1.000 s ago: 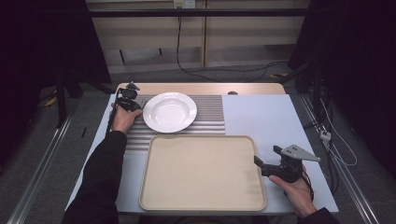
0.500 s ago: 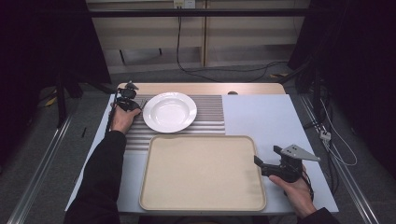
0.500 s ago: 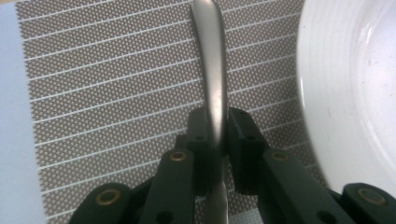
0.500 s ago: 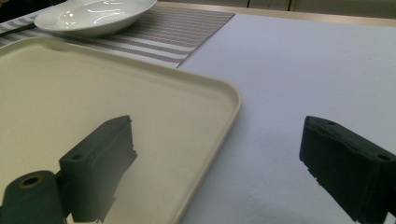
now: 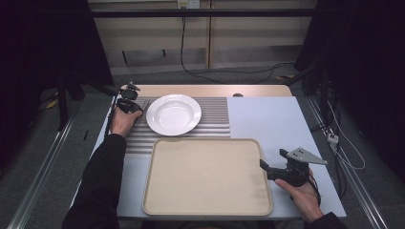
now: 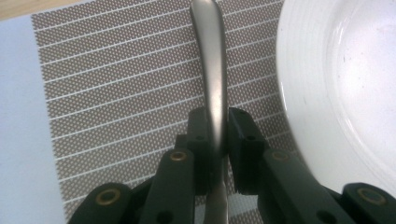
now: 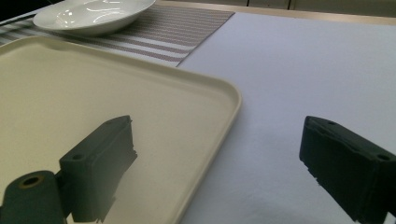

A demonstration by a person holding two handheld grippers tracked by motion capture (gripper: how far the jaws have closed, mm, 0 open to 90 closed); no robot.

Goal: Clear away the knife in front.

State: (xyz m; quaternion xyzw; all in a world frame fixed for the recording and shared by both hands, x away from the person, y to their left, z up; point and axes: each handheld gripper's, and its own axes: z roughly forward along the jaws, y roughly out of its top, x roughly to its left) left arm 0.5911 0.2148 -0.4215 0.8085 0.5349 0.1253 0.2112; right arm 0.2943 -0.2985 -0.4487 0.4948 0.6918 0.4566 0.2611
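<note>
Cutlery handle, metal and slender, is lying over our striped placemat just left of the white plate; we are pinching it with the left gripper. We are holding the right gripper spread wide at the beige tray's right edge.

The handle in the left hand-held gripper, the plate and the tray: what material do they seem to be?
Handle: probably brushed metal, grey with a soft sheen. Plate: likely glazed ceramic, white and glossy with bright reflections. Tray: seemingly matte plastic, beige, with a rounded moulded rim.
</note>
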